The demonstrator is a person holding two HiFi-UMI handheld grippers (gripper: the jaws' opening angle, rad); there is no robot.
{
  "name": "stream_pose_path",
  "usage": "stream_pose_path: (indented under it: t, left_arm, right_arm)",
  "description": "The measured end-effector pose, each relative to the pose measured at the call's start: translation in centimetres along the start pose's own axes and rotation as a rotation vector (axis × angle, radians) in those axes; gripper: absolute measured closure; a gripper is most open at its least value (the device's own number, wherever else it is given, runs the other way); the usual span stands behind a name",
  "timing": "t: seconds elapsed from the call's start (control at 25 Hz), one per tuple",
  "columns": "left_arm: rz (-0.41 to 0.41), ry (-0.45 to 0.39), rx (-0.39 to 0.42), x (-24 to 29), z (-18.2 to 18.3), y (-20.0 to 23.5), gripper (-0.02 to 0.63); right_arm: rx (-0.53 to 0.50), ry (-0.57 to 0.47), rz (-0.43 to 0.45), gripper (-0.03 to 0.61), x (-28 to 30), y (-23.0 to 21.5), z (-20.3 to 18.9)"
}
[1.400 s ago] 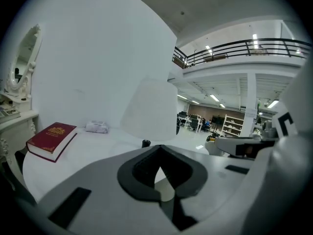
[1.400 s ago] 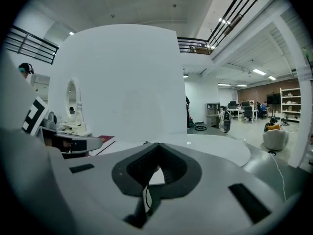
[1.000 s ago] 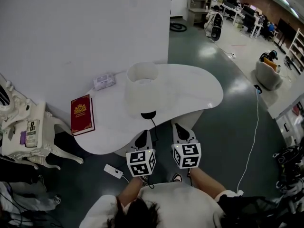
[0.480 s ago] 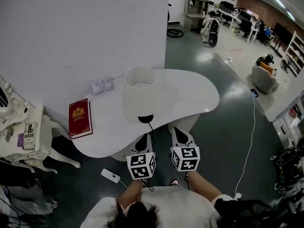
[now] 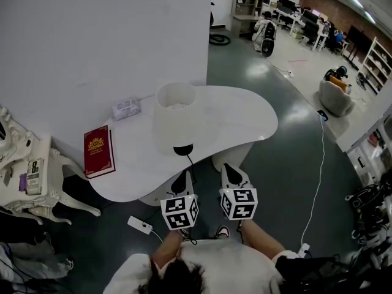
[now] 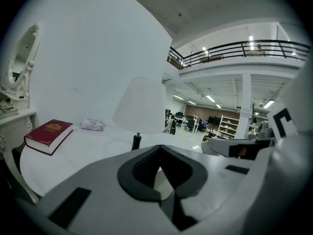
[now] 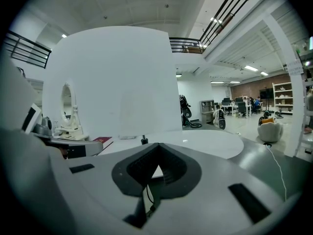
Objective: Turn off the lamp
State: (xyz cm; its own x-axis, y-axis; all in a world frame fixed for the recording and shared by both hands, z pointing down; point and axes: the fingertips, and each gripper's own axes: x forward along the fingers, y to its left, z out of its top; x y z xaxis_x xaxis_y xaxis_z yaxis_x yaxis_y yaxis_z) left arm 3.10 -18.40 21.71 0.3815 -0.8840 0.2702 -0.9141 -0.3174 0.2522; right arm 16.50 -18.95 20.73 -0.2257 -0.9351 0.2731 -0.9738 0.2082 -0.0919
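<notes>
1. The lamp (image 5: 174, 118) stands upright on the white counter (image 5: 245, 112), near the counter's front edge. It has a white shade over a black base.
2. We hold the left claw (image 5: 184, 177) in front of the lamp, just off the counter's edge and short of the base, touching nothing. In the left gripper view, this claw (image 6: 159, 147) has its jaws together at the tips with nothing between them. The lamp (image 6: 142, 104) stands straight ahead of it.
3. The right claw (image 5: 229, 170) hangs in front of the lamp and to its right, beside the left claw. In the right gripper view, this claw (image 7: 157, 145) is closed and empty too. The lamp's stem (image 7: 144, 141) shows just left of its tips.
4. A black cord (image 5: 190, 163) leaves the lamp's base, drops over the counter's front edge and passes just beside the left claw.
5. A white power strip (image 5: 140, 225) lies on the floor, in front of the lamp and to its left.
6. A red book (image 5: 98, 151) lies flat on the counter, left of the lamp.
7. A tissue pack (image 5: 126, 108) sits behind and left of the lamp, by the wall.
8. We cannot tell whether the lamp is lit.
</notes>
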Motion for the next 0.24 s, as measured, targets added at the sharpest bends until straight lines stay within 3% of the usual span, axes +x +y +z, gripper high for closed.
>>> stream_pose_path:
  t: [0.24]
  left_arm:
    - [-0.001,0.003,-0.001,0.04,-0.29,-0.09,0.606]
  right_arm:
    - [-0.004,0.002,-0.004,0.580,-0.19,0.05,-0.18]
